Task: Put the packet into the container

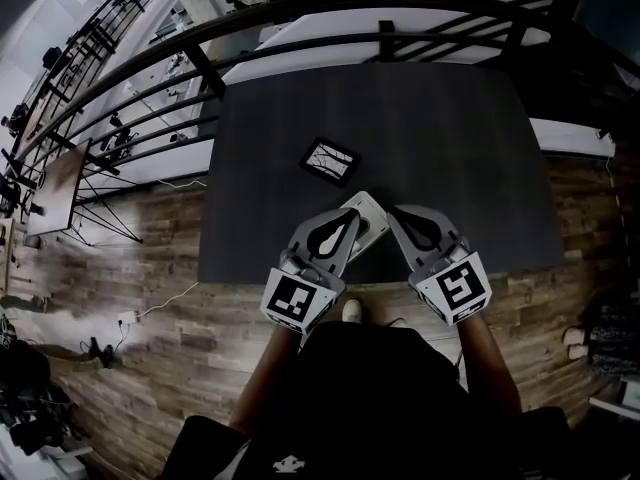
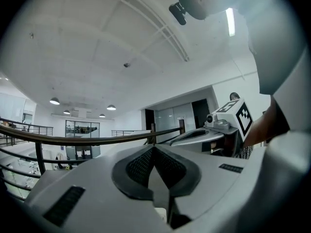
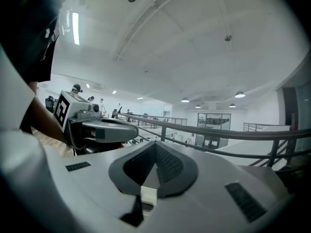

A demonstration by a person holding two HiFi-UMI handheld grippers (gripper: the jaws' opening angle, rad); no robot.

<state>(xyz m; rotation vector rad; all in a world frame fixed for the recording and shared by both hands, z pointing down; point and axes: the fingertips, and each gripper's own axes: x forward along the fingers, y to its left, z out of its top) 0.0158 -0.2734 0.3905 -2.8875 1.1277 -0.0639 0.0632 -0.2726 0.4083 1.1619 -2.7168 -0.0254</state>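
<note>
**Both grippers clenched and empty above the near table edge**

In the head view the left gripper (image 1: 349, 220) and the right gripper (image 1: 402, 216) are hovering side by side over the near edge of the dark table (image 1: 450, 138), with their tips pointing toward the far side. In the left gripper view the left gripper (image 2: 154, 147) is holding its jaws pressed together with nothing between them. In the right gripper view the right gripper (image 3: 155, 144) is doing the same. A pale rectangular container (image 1: 370, 214) is sitting on the table between and beneath the two tips, partly covered by them, so its contents are not showing. A dark-edged flat square (image 1: 328, 161) is lying farther out and slightly left, apart from both grippers; whether this is the packet cannot be told. A railing (image 1: 300, 23) is running beyond the table.
</note>
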